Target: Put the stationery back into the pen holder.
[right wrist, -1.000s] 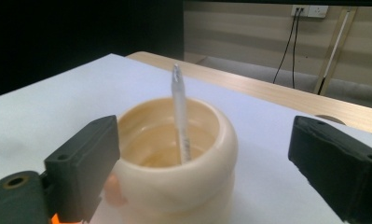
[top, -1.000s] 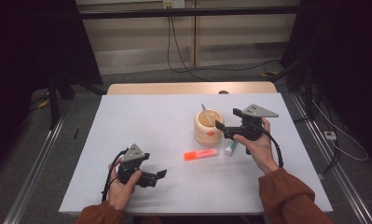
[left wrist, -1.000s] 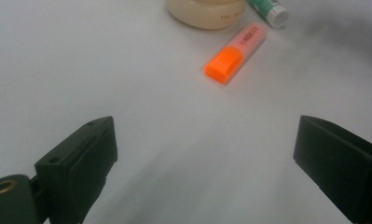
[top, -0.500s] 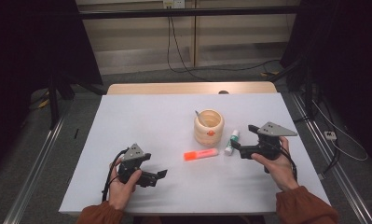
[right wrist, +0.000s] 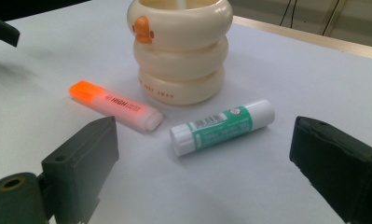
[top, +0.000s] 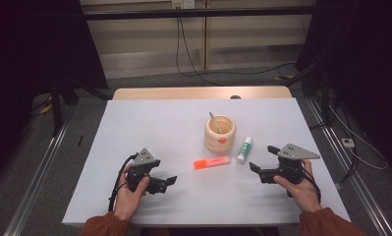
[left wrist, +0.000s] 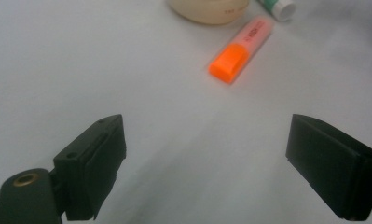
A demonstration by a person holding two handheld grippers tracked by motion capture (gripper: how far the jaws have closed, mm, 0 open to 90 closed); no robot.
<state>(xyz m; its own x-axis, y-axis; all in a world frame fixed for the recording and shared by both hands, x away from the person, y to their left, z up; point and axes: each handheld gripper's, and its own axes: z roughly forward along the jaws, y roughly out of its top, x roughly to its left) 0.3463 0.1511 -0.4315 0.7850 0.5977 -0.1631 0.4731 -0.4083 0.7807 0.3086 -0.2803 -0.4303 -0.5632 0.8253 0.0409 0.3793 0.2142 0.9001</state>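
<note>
Both grippers, left point(top: 167, 181) and right point(top: 255, 169), rest spread and empty on the white table point(top: 159, 123) in a dark room. Since earlier, the right one has drawn back from the cream holder point(top: 220, 134), nearer the glue stick point(top: 244, 150).

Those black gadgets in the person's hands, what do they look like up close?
Each is a black handheld tool. The left gripper and right gripper both end in two blocky black jaws and carry a grey three-cornered plate on top. A black cable trails from each. The person wears rust-orange sleeves.
</note>
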